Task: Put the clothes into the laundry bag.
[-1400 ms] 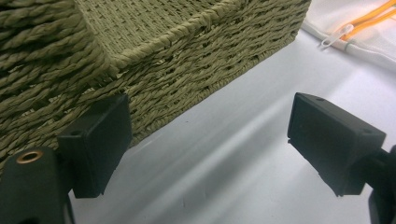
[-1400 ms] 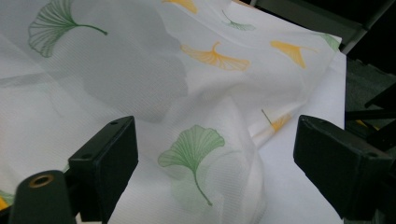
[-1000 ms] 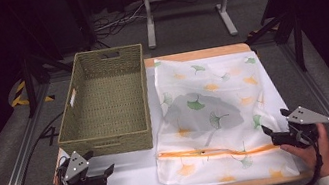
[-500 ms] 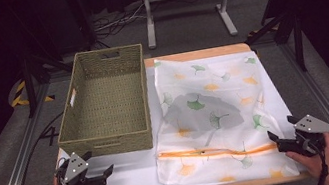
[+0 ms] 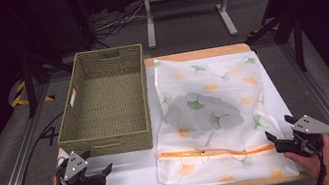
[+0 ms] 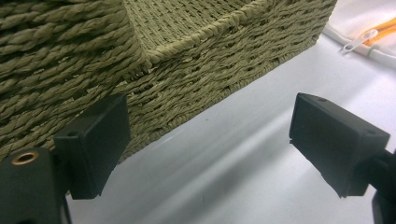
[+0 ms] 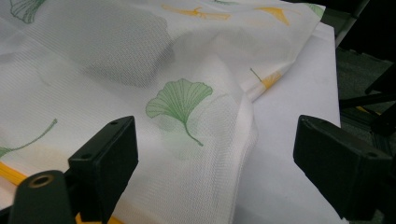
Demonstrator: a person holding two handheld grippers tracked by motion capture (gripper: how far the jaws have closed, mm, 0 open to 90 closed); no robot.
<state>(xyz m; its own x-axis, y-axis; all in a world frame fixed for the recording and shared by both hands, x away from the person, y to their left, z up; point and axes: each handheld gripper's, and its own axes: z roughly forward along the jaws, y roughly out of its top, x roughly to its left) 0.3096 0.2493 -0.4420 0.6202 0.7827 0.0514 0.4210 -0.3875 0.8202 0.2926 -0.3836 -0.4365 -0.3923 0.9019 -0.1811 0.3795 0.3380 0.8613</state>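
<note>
From the high view, a white mesh laundry bag printed with ginkgo leaves lies flat on the right half of the table, just beside a woven basket on the left; an orange zipper runs across its near end and a grey garment shows through the mesh. The left gripper rests near the basket's front corner, the right gripper at the bag's near right corner. In the left gripper view, the jaws stand wide apart over bare table with the basket wall close. In the right gripper view, the jaws gape wide over the bag's folded edge. The bag looks light, limp and probably a little slippery, so a pinch on the hem or zipper seam should hold best. No writing is legible; a pale tag on the basket is too small to read.
</note>
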